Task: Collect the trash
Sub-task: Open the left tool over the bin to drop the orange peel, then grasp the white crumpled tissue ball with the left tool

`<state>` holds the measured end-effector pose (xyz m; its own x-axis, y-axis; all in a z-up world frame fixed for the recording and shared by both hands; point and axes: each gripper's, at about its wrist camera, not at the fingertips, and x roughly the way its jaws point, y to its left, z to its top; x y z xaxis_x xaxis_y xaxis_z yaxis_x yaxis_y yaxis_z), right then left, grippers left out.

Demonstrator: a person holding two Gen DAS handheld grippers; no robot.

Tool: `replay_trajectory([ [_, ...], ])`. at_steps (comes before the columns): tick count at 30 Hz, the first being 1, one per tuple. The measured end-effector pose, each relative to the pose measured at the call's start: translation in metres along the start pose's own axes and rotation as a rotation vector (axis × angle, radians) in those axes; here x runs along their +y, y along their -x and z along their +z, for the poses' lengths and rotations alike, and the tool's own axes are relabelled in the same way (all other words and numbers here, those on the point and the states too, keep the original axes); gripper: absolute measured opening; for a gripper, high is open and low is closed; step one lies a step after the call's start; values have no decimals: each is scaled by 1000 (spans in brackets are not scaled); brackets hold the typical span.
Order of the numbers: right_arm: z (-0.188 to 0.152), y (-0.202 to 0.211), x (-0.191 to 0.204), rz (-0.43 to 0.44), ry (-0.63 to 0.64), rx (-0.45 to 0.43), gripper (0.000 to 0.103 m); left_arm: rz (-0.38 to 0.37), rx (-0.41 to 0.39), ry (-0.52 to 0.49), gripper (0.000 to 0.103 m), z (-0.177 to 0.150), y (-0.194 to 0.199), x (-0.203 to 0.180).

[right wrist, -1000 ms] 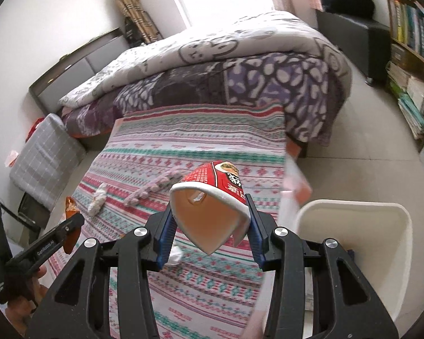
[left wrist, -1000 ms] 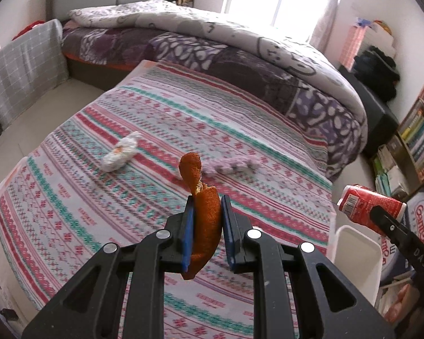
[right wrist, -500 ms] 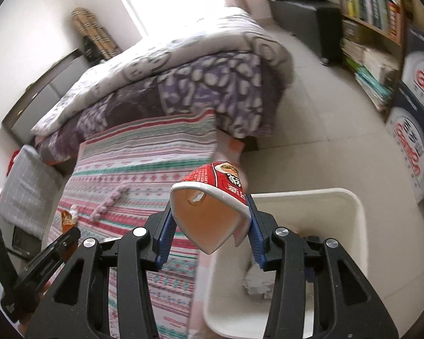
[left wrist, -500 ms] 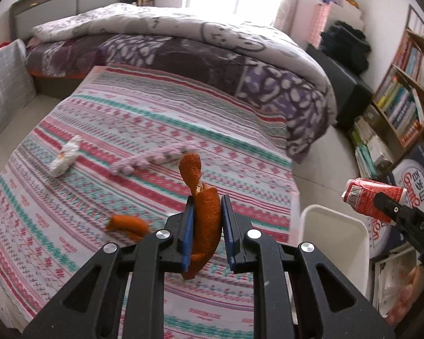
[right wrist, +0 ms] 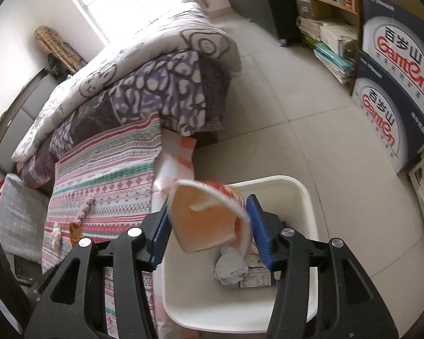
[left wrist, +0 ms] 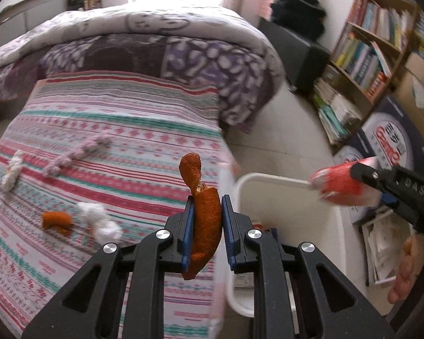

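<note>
Two grippers hang at the bed's edge over a white bin (right wrist: pixel 302 195). The left gripper (left wrist: pixel 207 214) is clamped on an orange peel (left wrist: pixel 205 226). The right gripper (right wrist: pixel 209 226) has just been opening; a crushed red paper cup (right wrist: pixel 209 217) sits tilted between its widened blue pads above the bin, which holds crumpled tissue (right wrist: pixel 230 265). Another peel piece (left wrist: pixel 56 221) and a tissue wad (left wrist: pixel 100 221) lie on the striped bedspread (left wrist: pixel 113 130).

Both wrist views downward, sharing bin (left wrist: pixel 268 179), bed (right wrist: pixel 107 180)
</note>
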<state>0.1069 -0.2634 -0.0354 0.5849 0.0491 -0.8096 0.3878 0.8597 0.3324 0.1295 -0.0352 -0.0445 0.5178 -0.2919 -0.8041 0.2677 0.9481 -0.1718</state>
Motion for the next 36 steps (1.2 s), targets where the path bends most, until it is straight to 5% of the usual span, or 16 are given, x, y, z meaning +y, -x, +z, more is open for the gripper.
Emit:
replay_trajectory([
  [9,6,11,-27,-59,-64,-36,71,-108,48,-66,20,-9,-10,-42],
  [12,7,12,-31,-77,-70,-45,76,-172,60,-74,51,-10,-9,-48],
  [16,6,9,-33,-87,-74,-42,82,-157,47,-80,60,-10,-8,-46],
  [19,5,4,-31,-74,-88,-19,84,-110,53,-41,65,-7,-10,-32],
  [25,-1,-7,-11,-61,-43,8,86,139,75,37,67,-8,-21,9],
  [36,-14,-22,13,-55,30,62,90,318,178,251,73,-14,-48,88],
])
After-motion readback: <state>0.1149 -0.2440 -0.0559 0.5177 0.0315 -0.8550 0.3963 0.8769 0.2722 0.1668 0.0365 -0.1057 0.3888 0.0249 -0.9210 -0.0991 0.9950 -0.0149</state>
